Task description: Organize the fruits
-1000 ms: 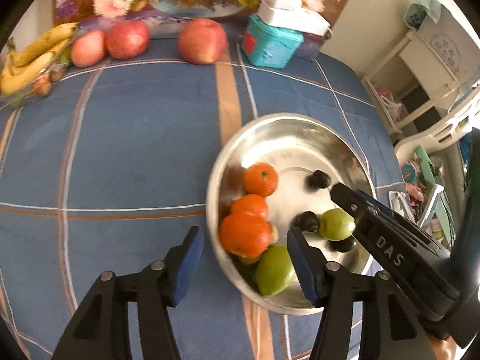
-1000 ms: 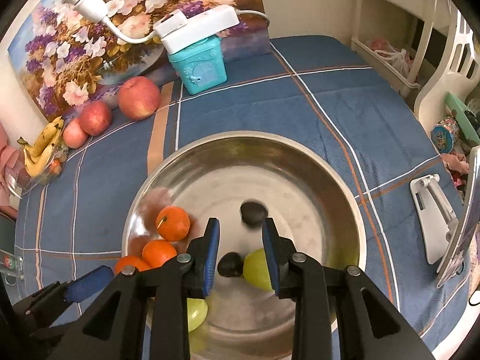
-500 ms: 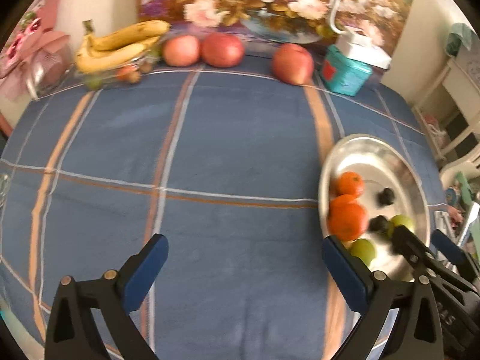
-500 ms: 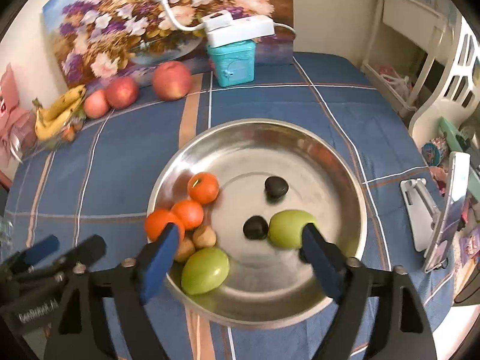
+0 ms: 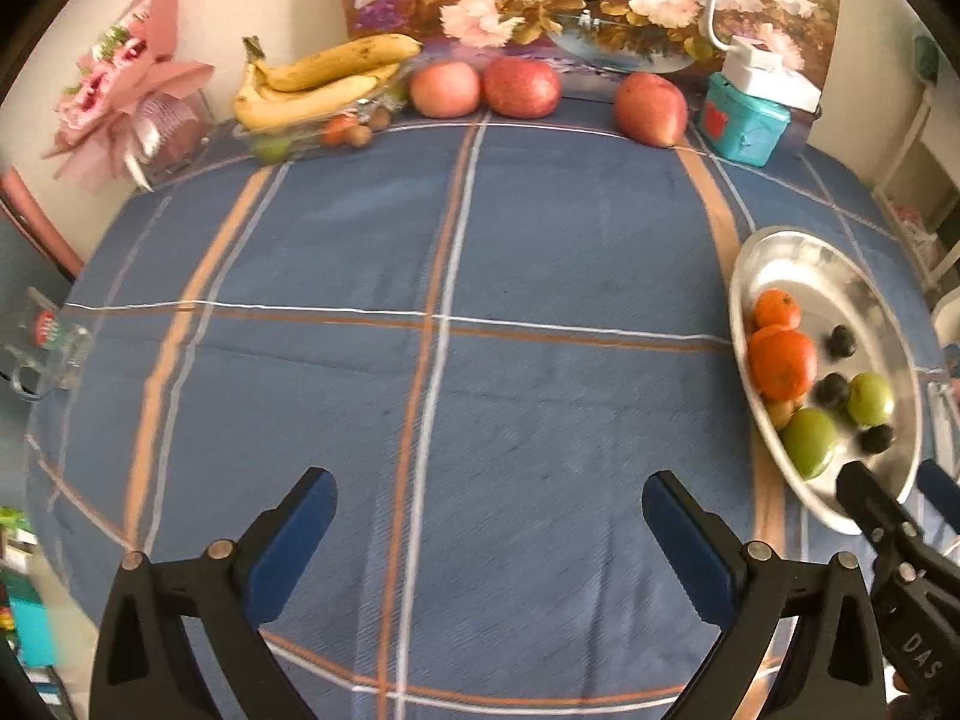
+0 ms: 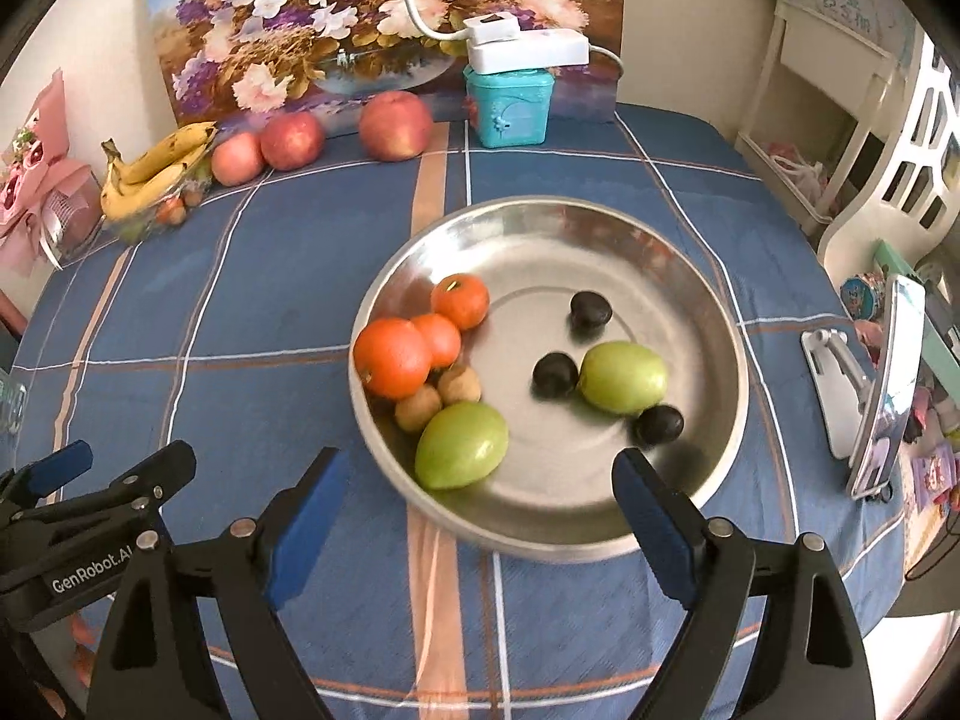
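Observation:
A steel bowl [image 6: 690, 276] sits on the blue checked tablecloth and holds three oranges [image 6: 393, 357], two green fruits [image 6: 624, 377], three dark plums [image 6: 555, 375] and two small brown fruits [image 6: 459, 385]. It also shows at the right of the left wrist view [image 5: 798, 258]. My right gripper [image 6: 480, 492] is open and empty, just in front of the bowl's near rim. My left gripper [image 5: 489, 516] is open and empty over bare cloth, left of the bowl. Three apples [image 5: 521, 87] and bananas [image 5: 318, 81] lie at the table's far edge.
A teal box [image 6: 509, 105] with a white lamp base stands at the back by a flower painting [image 6: 384, 18]. A pink bouquet [image 5: 126, 102] is at the far left. A phone on a stand [image 6: 882, 384] is at the right edge. A glass mug [image 5: 45, 348] is at the left.
Both grippers pulled back from the bowl and opened wide. The right one let a green fruit go in the bowl. The left one swung left over bare cloth.

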Tool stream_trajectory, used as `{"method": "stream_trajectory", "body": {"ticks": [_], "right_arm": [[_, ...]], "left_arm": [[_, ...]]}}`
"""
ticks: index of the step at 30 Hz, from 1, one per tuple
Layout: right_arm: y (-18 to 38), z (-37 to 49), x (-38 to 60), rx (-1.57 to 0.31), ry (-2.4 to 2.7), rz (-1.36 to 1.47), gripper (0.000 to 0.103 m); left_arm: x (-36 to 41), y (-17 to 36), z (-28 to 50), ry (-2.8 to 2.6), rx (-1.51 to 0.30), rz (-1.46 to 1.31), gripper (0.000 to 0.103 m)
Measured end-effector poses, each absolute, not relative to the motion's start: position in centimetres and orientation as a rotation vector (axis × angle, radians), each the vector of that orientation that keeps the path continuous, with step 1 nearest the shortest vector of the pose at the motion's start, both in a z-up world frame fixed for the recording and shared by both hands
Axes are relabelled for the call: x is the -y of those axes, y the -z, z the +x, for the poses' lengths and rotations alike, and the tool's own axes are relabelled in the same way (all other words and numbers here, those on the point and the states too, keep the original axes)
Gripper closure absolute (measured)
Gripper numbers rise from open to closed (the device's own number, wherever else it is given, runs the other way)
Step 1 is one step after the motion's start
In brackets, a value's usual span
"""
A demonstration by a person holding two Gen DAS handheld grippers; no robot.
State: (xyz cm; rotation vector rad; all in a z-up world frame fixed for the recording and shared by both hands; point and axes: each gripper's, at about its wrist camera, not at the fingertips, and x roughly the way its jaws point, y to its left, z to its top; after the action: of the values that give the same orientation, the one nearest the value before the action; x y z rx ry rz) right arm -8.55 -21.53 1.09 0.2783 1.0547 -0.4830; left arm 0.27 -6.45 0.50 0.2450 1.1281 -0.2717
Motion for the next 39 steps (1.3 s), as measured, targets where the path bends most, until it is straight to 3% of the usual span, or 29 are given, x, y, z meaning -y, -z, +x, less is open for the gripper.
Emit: {"method": "stream_trajectory", "body": {"ticks": [39], "right_arm": [[-0.7, -8.0, 20.3, -1.089, 0.474, 0.239, 0.013]], "left_arm": [[4.6, 1.1, 1.3, 0.114, -1.239, 0.267, 0.0]]}}
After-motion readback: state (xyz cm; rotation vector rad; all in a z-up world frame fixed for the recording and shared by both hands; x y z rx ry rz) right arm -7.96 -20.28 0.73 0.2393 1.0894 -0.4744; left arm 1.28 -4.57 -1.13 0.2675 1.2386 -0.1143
